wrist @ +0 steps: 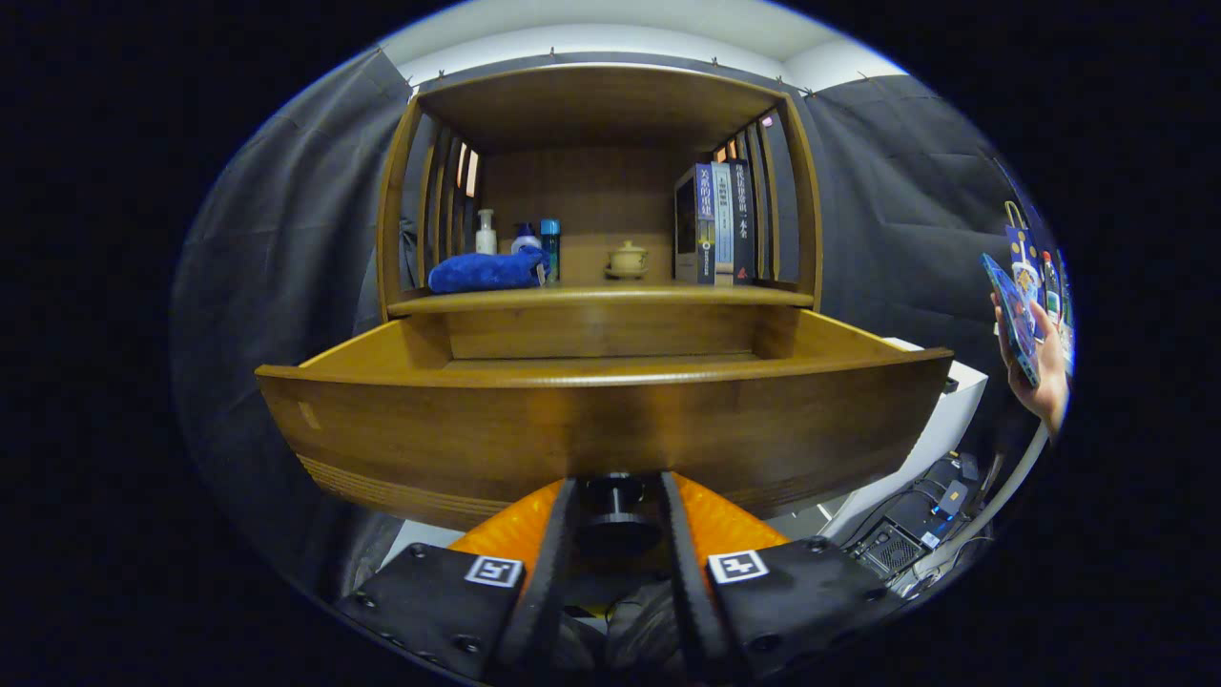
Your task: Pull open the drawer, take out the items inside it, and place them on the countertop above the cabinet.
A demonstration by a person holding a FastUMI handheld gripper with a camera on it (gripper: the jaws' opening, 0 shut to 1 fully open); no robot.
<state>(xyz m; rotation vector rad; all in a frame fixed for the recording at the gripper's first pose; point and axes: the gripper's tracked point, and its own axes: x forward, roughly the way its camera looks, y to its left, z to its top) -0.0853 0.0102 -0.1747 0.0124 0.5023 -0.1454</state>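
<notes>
Tool on knob (drawer open)

The drawer front hides its contents; the knob sits half-hidden between the claw fingers.

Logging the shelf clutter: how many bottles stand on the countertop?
3, clustered behind the blue cloth: white pump bottle, white bottle with a blue cap, blue bottle. More may be hidden.

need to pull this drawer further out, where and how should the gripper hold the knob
Grip the drawer knob on its thin stem behind the round cap, coming straight in from the front. The gripper already sits that way, a finger on each side of the stem, so the wider cap should catch on them when the drawer front is pulled.
</notes>
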